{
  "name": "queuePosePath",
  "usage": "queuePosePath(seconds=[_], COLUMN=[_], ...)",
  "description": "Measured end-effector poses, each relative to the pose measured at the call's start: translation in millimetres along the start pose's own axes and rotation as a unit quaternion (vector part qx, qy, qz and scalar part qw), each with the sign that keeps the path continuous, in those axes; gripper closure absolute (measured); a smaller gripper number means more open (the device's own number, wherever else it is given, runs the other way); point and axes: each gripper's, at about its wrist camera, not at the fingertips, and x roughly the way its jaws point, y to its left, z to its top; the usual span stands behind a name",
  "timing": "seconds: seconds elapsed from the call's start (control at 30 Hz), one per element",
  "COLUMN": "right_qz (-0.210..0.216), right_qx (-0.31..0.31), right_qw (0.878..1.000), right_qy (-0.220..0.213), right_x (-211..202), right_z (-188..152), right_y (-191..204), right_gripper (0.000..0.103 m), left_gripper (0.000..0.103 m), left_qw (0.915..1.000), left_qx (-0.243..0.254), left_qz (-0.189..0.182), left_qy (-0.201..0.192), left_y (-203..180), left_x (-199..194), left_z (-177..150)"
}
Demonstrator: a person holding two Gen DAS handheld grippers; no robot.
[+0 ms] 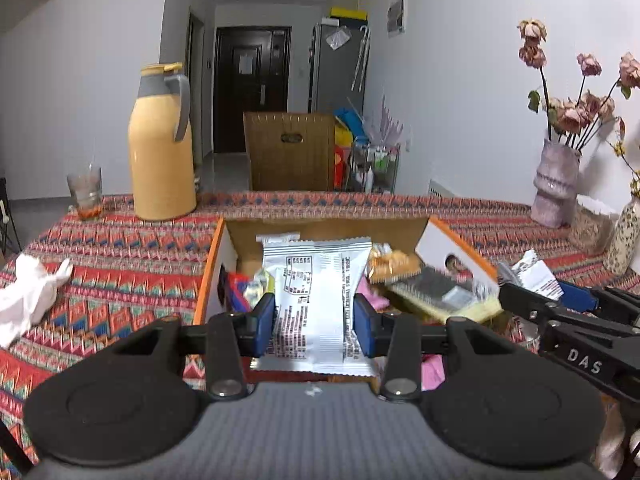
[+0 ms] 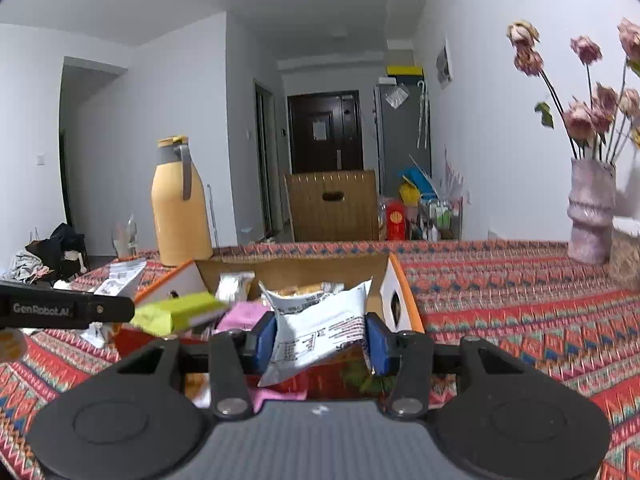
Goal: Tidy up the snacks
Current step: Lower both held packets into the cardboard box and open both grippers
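My left gripper (image 1: 314,312) is shut on a silver-white snack packet (image 1: 312,280), held upright above the near edge of an open cardboard box (image 1: 222,256) with orange rims. Inside the box lie several snacks: a yellow-green carton (image 1: 448,300), a biscuit pack (image 1: 394,264) and pink wrappers. My right gripper (image 2: 320,340) is shut on a crumpled white packet (image 2: 320,320), tilted, over the same box (image 2: 394,300). In the right wrist view the yellow-green carton (image 2: 180,312) is blurred, just off the tip of the left gripper's arm.
The table has a red patterned cloth (image 1: 120,280). On it stand a yellow thermos jug (image 1: 162,148), a glass (image 1: 86,192), crumpled tissue (image 1: 28,292), a pink vase of dried roses (image 1: 556,184) and a speckled vase (image 1: 628,236). A wicker chair back (image 1: 290,152) stands beyond.
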Motion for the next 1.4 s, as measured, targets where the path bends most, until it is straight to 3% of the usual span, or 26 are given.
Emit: queuePosePath(seconds=[0.53,0.87,1.17,1.27,1.33,1.4], right_qz=[-0.003,-0.006,-0.012,-0.014,-0.016,-0.016], right_qx=[-0.015,-0.015,-0.012,-0.011,-0.010,-0.007], right_qw=[1.000,1.000,0.999,0.999,0.999,0.999], right_qy=[-0.005,0.003,0.028,0.029,0.029,0.031], right_x=[76,101,116,116,115,116], right_z=[39,26,17,16,16,15], right_y=[11,10,11,10,8,7], right_gripper=[0.057,0.057,0.053,0.044,0.039,0.020], left_gripper=[0.062,0.062,0.060,0.047,0.013,0.004], left_qw=[0.9993,0.9988,0.9988,0.9985,0.9979,0.9971], left_qx=[-0.023,-0.048,-0.050,-0.054,-0.061,-0.063], left_qz=[0.014,0.008,0.001,0.004,0.016,0.032], left_qy=[-0.026,-0.009,-0.004,-0.006,-0.014,-0.027], left_y=[3,21,25,26,27,27], left_x=[56,92,97,96,92,88], left_z=[47,31,24,23,23,23])
